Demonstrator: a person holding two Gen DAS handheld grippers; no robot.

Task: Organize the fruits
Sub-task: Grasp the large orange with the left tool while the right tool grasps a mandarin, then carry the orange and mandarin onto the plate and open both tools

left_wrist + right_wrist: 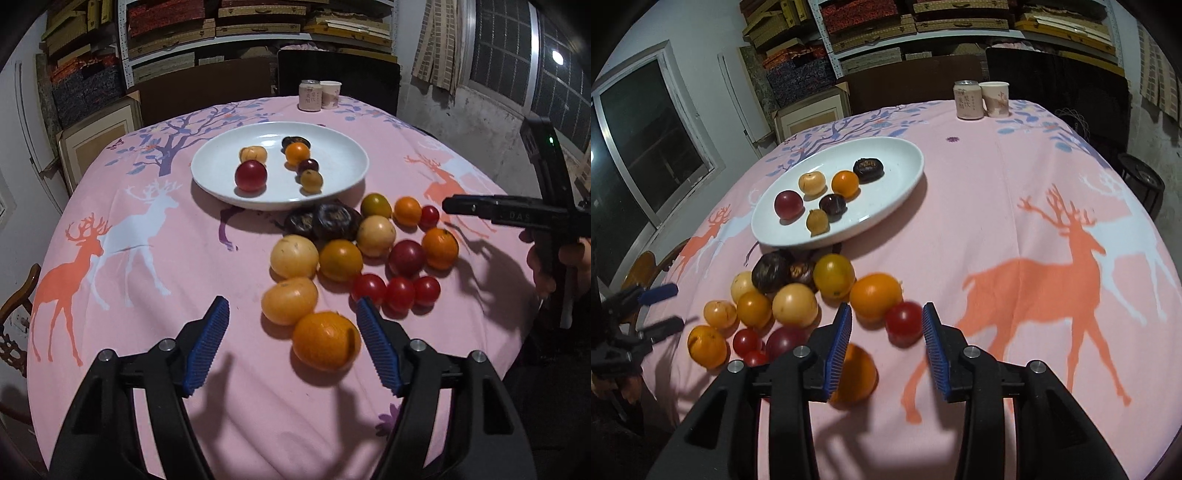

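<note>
While six fruits are lying on the white plate (343, 147), many are waiting on the counter (147, 295); both the left gripper (291, 317) and right gripper (886, 325) are hovering released, grasping nothing.

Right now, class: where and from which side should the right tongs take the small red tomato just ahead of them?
Grip the red tomato across its round middle, coming straight ahead and down; the open right tongs already frame it, its right side clear.
</note>
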